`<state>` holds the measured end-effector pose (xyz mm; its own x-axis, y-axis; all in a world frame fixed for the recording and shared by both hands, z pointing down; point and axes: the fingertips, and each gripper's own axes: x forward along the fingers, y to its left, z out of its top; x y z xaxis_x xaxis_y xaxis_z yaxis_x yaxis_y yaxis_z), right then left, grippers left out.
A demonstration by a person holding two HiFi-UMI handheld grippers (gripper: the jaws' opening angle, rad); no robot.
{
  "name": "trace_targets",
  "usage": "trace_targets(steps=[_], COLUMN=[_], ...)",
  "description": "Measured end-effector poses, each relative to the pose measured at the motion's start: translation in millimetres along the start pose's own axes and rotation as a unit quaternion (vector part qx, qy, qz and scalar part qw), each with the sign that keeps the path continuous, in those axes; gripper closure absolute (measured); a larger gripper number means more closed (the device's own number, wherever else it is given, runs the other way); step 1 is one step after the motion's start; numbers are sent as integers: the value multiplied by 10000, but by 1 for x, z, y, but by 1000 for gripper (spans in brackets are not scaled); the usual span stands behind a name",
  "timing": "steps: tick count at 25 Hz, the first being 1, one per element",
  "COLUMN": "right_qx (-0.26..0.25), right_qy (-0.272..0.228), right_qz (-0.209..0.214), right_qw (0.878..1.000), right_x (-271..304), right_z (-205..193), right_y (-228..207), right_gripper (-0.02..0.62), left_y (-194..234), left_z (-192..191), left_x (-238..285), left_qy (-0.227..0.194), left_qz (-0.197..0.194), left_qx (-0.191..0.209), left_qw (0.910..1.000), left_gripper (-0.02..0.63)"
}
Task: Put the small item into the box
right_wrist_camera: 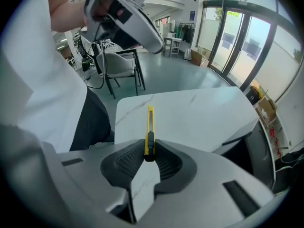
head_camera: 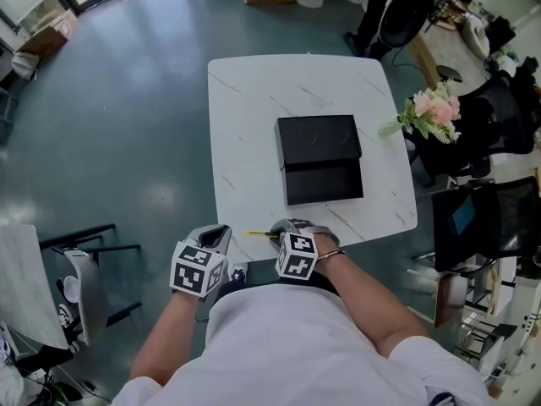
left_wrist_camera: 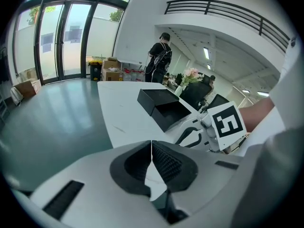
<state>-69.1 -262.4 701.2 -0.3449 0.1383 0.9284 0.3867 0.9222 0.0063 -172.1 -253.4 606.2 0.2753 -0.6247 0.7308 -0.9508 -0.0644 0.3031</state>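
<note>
We stand at a white table [head_camera: 254, 108] in a glass-walled hall, the open black box [head_camera: 319, 157] ahead near its middle. Our right gripper [right_wrist_camera: 149, 151] pinches the yellow cutter [right_wrist_camera: 150, 125] at the near edge, its length pointing sideways toward our left gripper [left_wrist_camera: 152, 156], closed on nothing.

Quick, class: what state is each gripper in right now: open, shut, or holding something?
Left gripper: shut, nothing between its jaws.
Right gripper: shut on the yellow utility knife.
</note>
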Motion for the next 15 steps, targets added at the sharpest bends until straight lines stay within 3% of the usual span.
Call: trace_targets(steps=[9, 15], right_qx=[-278, -153], right_qy=[-343, -206], right_qz=[-605, -1052], right_qw=[9972, 9941], right_x=[-73, -99], right_z=[-14, -60], right_y=[-56, -116], right_gripper=[515, 515], left_y=[-25, -37], left_z=[40, 59], left_x=[25, 34], left_qy=[-167, -284], left_qz=[57, 254], left_qx=[131, 11], left_qw=[9998, 9993], left_gripper=[589, 589])
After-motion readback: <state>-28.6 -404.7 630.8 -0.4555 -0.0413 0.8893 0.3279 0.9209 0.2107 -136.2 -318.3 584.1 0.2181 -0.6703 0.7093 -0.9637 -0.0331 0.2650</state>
